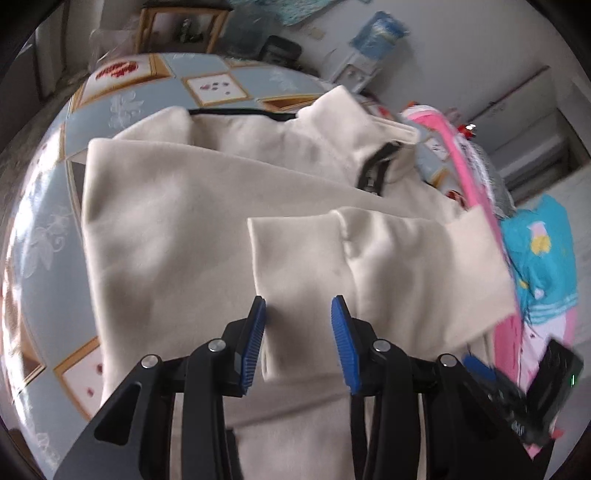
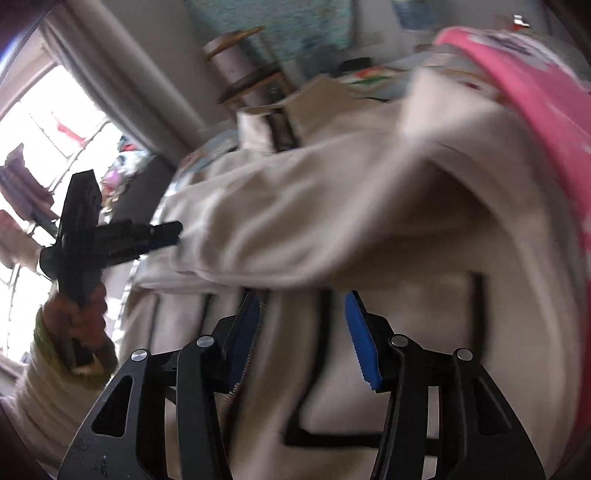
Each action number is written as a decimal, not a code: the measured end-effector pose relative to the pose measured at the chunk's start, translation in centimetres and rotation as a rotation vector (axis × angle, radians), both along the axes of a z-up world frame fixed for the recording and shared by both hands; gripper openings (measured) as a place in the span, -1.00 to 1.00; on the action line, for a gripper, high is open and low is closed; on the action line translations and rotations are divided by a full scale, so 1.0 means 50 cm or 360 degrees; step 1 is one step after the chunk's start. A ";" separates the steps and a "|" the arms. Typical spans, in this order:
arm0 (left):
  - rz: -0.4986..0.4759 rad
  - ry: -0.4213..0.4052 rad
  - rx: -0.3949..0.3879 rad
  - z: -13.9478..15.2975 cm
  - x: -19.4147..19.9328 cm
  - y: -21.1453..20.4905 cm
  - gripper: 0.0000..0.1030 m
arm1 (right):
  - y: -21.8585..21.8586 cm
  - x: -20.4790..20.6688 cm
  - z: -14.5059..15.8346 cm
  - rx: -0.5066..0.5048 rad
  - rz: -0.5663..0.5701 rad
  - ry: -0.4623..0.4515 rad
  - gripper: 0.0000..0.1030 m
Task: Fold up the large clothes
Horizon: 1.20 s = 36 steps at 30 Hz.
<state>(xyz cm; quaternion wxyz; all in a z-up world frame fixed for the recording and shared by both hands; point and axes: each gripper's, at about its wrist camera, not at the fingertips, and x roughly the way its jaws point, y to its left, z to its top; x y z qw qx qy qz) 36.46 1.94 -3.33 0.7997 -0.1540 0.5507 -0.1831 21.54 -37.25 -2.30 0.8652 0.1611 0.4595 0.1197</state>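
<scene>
A large cream jacket with black trim lies spread on a table under a pale blue patterned cloth. One sleeve is folded across its body, the cuff end toward me. My left gripper hangs open just above that cuff, and its blue pads touch nothing. In the blurred right wrist view my right gripper is open over the jacket's front, close to a black trim line. The left gripper shows there too, held by a hand.
Pink fabric and a turquoise printed garment are heaped at the table's right edge. A wooden frame and a water dispenser stand behind the table. In the right wrist view a bright window fills the left.
</scene>
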 end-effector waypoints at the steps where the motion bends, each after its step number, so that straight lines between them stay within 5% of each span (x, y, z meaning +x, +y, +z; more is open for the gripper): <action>1: 0.0014 0.0005 0.0006 -0.005 0.004 -0.002 -0.30 | -0.010 -0.010 -0.003 -0.0014 -0.0026 -0.0004 -0.06; 4: 0.0033 -0.0019 0.0049 -0.013 0.005 -0.011 -0.35 | -0.040 -0.041 -0.008 -0.0039 -0.0103 -0.0017 -0.06; 5: 0.0026 -0.0040 0.0092 -0.012 0.003 -0.016 -0.63 | -0.047 -0.047 -0.008 -0.0038 -0.0122 -0.0024 -0.06; 7: -0.0016 -0.0071 0.0134 -0.009 -0.002 -0.029 -0.79 | -0.059 -0.052 -0.008 -0.0025 -0.0155 -0.0035 -0.06; 16: -0.0035 -0.0429 0.0134 0.160 -0.052 0.029 -0.82 | -0.092 -0.060 -0.006 -0.0048 -0.0201 -0.0048 -0.06; 23: 0.0135 -0.0205 0.0141 0.097 -0.036 0.126 -0.82 | -0.092 -0.059 -0.026 -0.0051 -0.0202 0.0010 -0.06; 27: 0.0149 -0.0193 0.0112 0.075 -0.058 0.145 -0.82 | -0.094 -0.070 -0.012 -0.0094 -0.0211 0.0006 -0.06; 36: 0.0148 -0.0056 0.0179 0.006 -0.048 0.155 -0.80 | -0.171 -0.035 0.122 0.0042 -0.0235 -0.0091 0.02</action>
